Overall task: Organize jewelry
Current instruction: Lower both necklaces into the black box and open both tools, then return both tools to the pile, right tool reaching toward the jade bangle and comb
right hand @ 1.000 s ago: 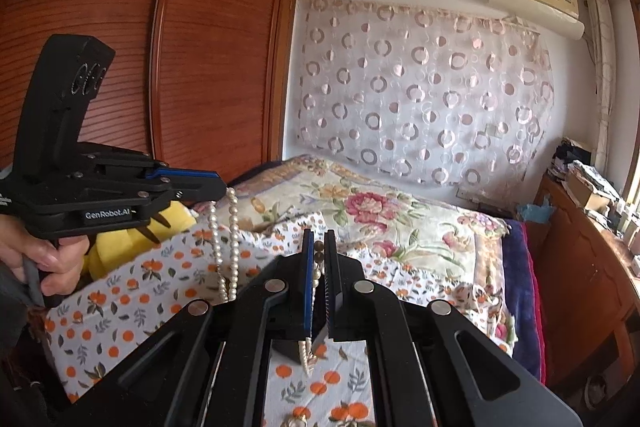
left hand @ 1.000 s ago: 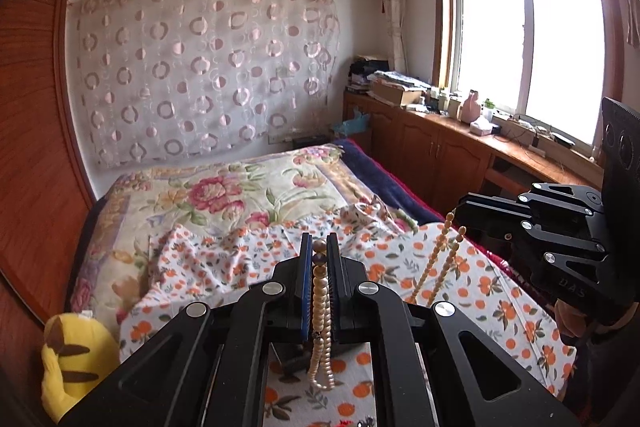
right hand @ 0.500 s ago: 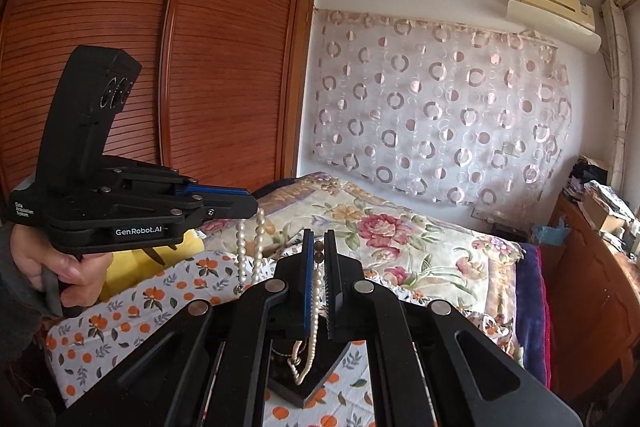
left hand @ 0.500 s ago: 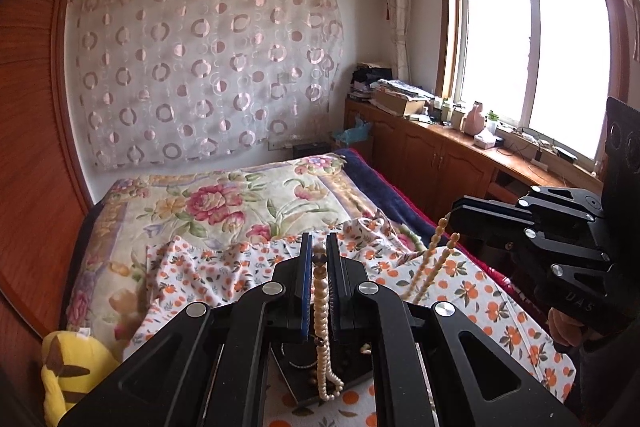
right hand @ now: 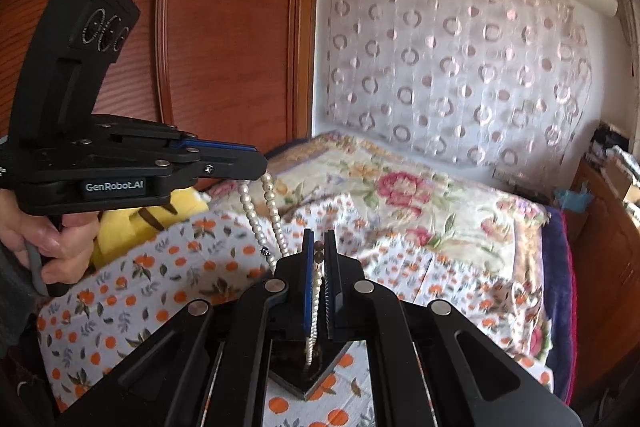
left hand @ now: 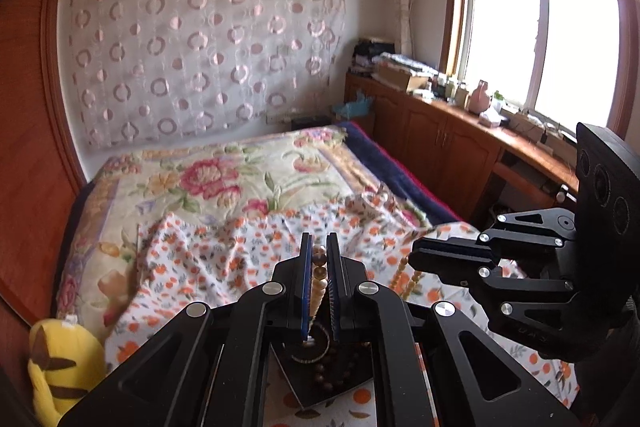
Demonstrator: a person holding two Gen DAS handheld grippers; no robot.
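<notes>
A pearl necklace [right hand: 256, 215] is strung between my two grippers. My left gripper [left hand: 319, 245] is shut on one part of the strand [left hand: 319, 281]. My right gripper [right hand: 319, 243] is shut on another part, which hangs down through its jaws [right hand: 316, 291]. From the left wrist, the right gripper [left hand: 416, 259] shows to the right with beads dangling below its tip. From the right wrist, the left gripper [right hand: 262, 159] shows up on the left. A black jewelry tray [left hand: 296, 383] lies beneath both, with a dark bead bracelet [left hand: 340, 373] on it.
The tray [right hand: 320, 379] rests on an orange-print cloth [left hand: 208, 259] spread over a floral quilt [left hand: 224, 179]. A yellow plush toy [left hand: 60, 367] sits at the bed's left edge. A hand [right hand: 52, 239] grips the left handle. Wooden cabinets [left hand: 440, 151] line the window side.
Both grippers have sunk toward the bed with the necklace still held. The black tray has come into view under the jaws, and the hanging loops now reach down to it.
</notes>
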